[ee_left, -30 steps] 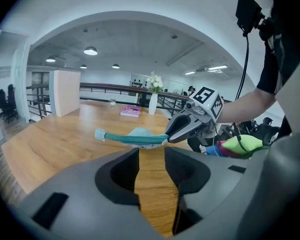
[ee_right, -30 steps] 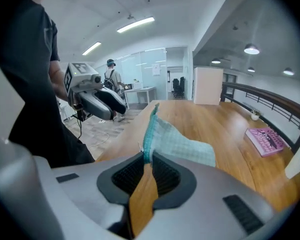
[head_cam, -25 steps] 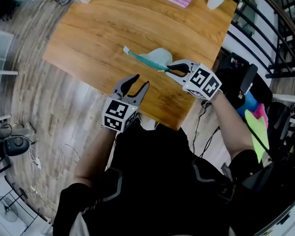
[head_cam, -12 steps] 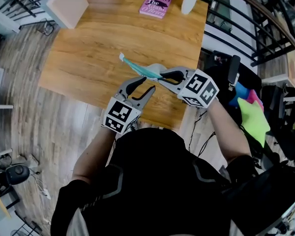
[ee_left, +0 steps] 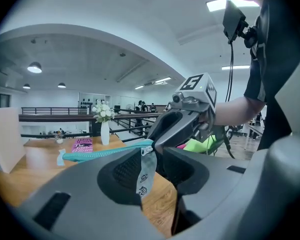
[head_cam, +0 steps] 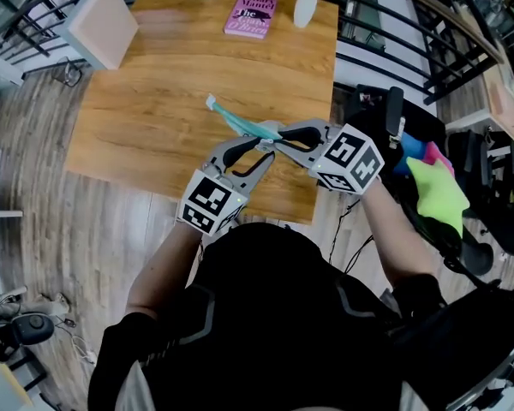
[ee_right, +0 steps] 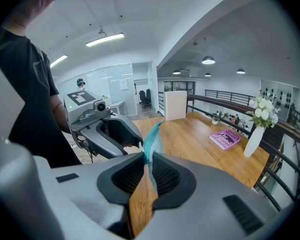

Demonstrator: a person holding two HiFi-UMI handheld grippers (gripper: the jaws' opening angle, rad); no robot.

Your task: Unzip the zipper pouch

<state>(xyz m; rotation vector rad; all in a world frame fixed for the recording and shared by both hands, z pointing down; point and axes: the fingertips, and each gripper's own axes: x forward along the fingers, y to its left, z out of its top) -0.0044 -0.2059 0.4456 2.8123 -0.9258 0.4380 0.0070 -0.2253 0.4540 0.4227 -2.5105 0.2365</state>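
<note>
Where the zipper pouch is: held in the air above the near edge of the wooden table; its teal length runs away from the grippers toward the table's middle
Right gripper: jaws clamped on the pouch's near end; the fabric stands edge-on between the pads
Left gripper: just beside the right one; jaws apart, having just been closing; pads press on nothing
Pull tab: grey; hangs from the slider into the gap between the left jaws
Far table edge: pink book; white vase with flowers
</note>
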